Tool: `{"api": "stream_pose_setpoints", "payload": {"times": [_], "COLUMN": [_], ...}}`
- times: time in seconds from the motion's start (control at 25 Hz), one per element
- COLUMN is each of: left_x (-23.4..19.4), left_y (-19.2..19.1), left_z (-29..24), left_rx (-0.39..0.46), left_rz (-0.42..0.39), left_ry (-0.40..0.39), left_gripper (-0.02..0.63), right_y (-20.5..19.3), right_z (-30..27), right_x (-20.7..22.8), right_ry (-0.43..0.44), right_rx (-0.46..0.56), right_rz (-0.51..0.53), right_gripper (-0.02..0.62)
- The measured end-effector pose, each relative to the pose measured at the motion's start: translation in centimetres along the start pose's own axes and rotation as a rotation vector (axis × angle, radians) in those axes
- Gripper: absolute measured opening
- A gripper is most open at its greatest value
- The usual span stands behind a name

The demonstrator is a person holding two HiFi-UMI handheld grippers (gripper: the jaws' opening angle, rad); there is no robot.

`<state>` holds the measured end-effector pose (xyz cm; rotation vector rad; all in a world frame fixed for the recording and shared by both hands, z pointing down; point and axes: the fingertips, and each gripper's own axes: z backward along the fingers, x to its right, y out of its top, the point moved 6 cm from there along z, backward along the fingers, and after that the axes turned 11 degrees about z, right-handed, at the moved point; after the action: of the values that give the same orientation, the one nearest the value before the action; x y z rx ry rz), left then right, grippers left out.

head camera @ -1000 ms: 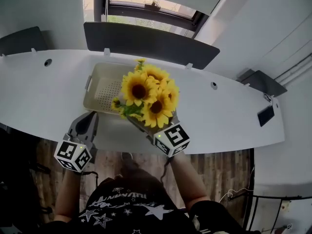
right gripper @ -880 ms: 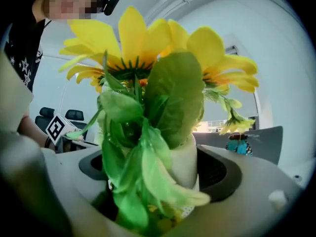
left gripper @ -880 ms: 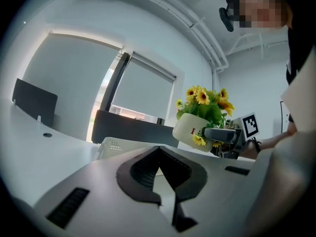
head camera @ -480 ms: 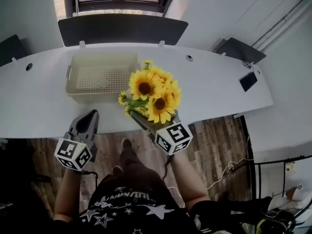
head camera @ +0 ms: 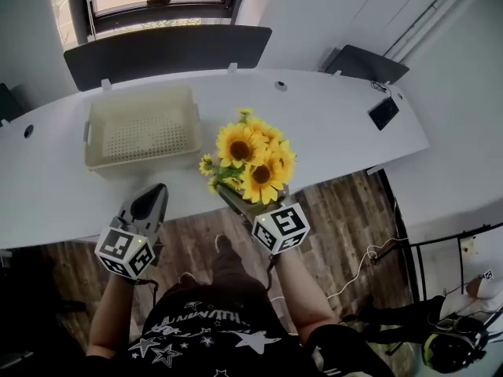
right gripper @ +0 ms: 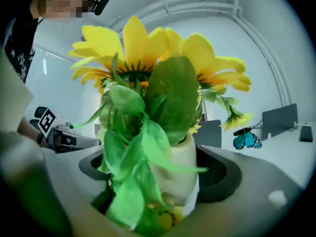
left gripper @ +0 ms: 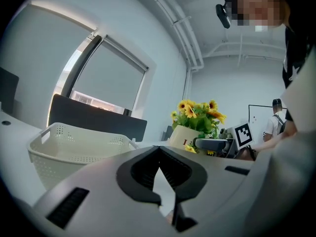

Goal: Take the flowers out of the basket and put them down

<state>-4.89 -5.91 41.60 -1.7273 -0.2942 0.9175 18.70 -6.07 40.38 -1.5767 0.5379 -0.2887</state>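
Fingers [right gripper: 223, 176] of the right gripper [head camera: 238, 200] squeeze the white pot [right gripper: 181, 172] of flowers [head camera: 250, 157].
The flowers are out of the basket [head camera: 96, 157], up in the air over the near edge of the surface [head camera: 338, 124], kept upright so they do not tip. The left gripper [head camera: 148, 204] has its fingers closed on nothing.

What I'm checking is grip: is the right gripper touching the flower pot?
Touching: the right gripper view shows its jaws pressed against the flower pot.
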Motion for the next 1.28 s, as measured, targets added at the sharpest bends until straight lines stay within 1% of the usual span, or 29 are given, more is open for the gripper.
{"api": "stream_pose_setpoints", "payload": {"times": [0.16, 0.32, 0.56, 0.72, 1.0, 1.12, 1.28], "left_x": [0.5, 1.2, 1.8, 2.3, 1.9, 1.6, 0.9], "left_y": [-0.3, -0.9, -1.9, -3.2, -4.7, -5.0, -5.6], "left_z": [-2.6, -5.8, -10.4, -12.3, -15.1, -15.7, -16.0], "left_rx": [-0.025, -0.053, -0.093, -0.117, -0.154, -0.167, -0.178], "left_rz": [0.003, -0.005, 0.001, 0.009, 0.03, 0.037, 0.048], "left_ry": [-0.013, -0.029, -0.036, -0.039, -0.017, -0.006, 0.01], "left_gripper": [0.009, 0.009, 0.009, 0.009, 0.009, 0.009, 0.009], "right_y": [-1.8, -3.8, -7.0, -9.7, -14.9, -16.2, -16.6], "right_z": [-0.1, -0.8, -2.2, -2.8, -4.1, -4.2, -4.4], "right_x": [2.0, 4.2, 7.1, 7.8, 8.9, 9.0, 9.2], "right_ry": [-0.023, -0.015, 0.008, 0.034, 0.076, 0.084, 0.091], "right_rx": [-0.009, -0.041, -0.086, -0.126, -0.238, -0.269, -0.27], "right_rz": [-0.011, -0.003, -0.026, -0.046, -0.07, -0.086, -0.087], "right_gripper": [0.488, 0.488, 0.488, 0.488, 0.488, 0.487, 0.486]}}
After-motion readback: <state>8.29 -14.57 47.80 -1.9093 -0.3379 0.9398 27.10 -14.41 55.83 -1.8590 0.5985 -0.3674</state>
